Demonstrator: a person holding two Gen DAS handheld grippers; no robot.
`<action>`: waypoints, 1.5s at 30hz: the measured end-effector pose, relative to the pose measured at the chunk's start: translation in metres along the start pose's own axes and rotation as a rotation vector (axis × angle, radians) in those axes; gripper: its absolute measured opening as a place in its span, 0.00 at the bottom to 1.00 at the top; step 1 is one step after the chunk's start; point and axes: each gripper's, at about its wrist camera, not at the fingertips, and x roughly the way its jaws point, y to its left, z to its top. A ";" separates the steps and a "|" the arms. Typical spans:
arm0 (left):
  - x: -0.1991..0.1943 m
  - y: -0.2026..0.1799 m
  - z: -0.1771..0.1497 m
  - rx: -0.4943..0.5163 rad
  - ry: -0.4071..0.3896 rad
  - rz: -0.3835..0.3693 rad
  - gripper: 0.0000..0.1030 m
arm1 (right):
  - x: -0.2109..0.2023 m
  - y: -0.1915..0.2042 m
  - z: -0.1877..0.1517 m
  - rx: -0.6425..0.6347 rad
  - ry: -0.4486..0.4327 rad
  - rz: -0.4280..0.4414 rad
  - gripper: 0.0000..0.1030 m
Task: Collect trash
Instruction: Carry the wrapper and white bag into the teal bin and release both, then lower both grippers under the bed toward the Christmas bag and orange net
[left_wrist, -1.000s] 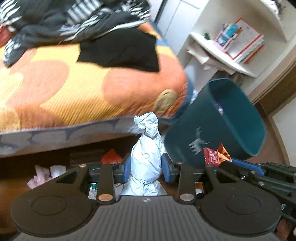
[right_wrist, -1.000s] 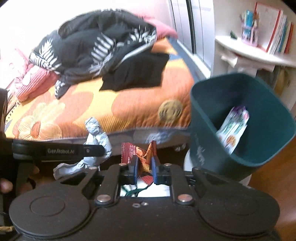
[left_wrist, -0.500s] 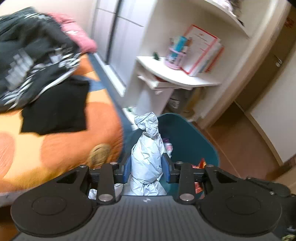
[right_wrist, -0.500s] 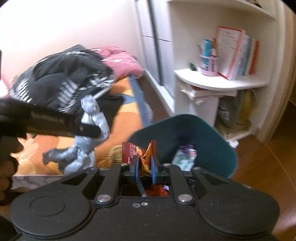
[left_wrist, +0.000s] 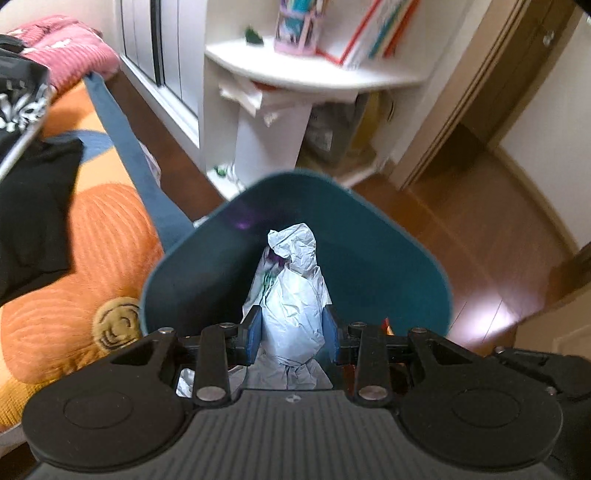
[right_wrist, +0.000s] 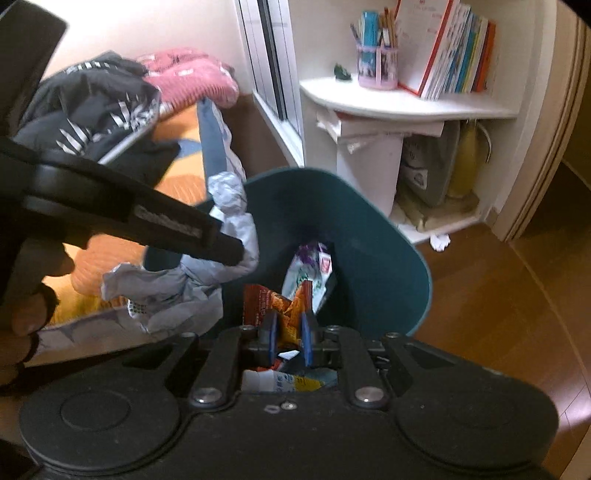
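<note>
My left gripper is shut on a crumpled white paper wad and holds it over the mouth of the teal trash bin. My right gripper is shut on a red and orange snack wrapper, just above the near rim of the same bin. A white and purple wrapper lies inside the bin. The left gripper with its paper wad shows at the left of the right wrist view, beside the bin's left rim.
The bed with an orange flowered cover and dark clothes lies left of the bin. A white corner shelf with books and a pen cup stands behind it. Wooden floor spreads to the right.
Both grippers have swung right from the bed and moved over the bin, still holding the paper wad and the wrapper. The bin now sits directly below them.
</note>
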 end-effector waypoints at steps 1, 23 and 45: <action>0.007 0.000 0.000 0.005 0.019 0.002 0.32 | 0.005 -0.001 0.000 0.000 0.013 0.003 0.13; 0.030 0.007 -0.011 -0.001 0.106 0.000 0.51 | 0.001 -0.001 -0.009 0.025 0.049 0.051 0.27; -0.160 0.071 -0.091 -0.067 -0.145 0.014 0.58 | -0.103 0.109 -0.006 -0.154 -0.066 0.183 0.31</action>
